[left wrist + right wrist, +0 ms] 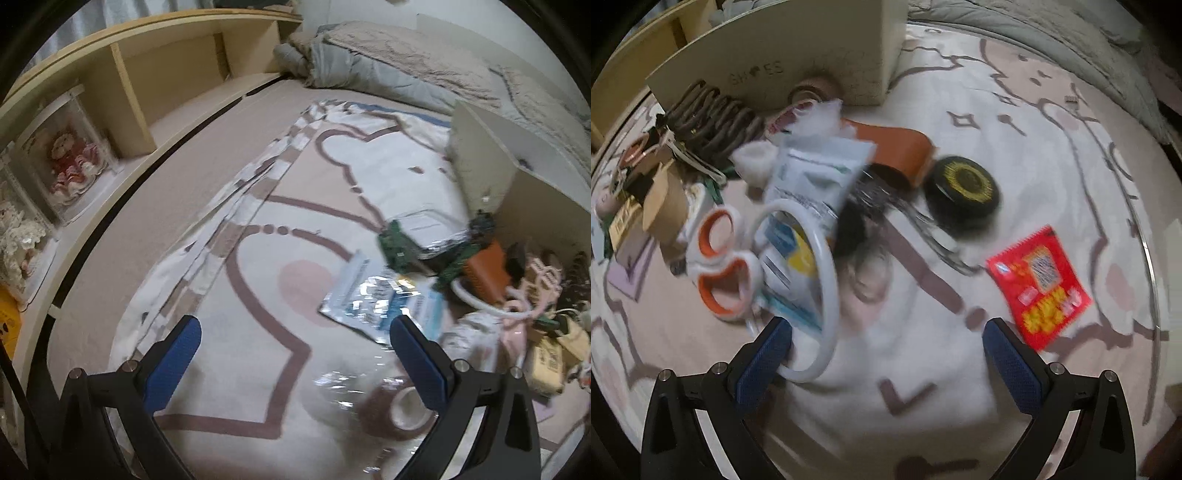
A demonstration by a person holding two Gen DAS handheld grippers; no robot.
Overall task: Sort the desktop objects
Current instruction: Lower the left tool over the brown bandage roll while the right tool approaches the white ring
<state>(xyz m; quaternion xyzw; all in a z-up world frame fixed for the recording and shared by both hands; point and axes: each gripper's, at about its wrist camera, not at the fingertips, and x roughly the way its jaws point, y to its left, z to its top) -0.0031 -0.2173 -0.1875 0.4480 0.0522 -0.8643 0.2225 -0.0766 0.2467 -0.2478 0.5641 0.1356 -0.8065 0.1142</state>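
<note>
Left wrist: I see the left gripper (295, 341) spread wide, holding nothing, over the patterned cloth (258, 280). A tape roll (400, 411) lies by its right finger; a foil pouch (373, 302) sits just beyond.

Right wrist: the right gripper (886, 343) gapes too, empty. A white ring (827, 295) touches its left finger (view blurred). Scissors (726, 262) lie left, a red packet (1039, 286) right, a black tin (964, 188) ahead.

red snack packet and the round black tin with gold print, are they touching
Apart. The right wrist view shows bare patterned cloth between the red foil snack packet and the round black tin with gold print.
</note>
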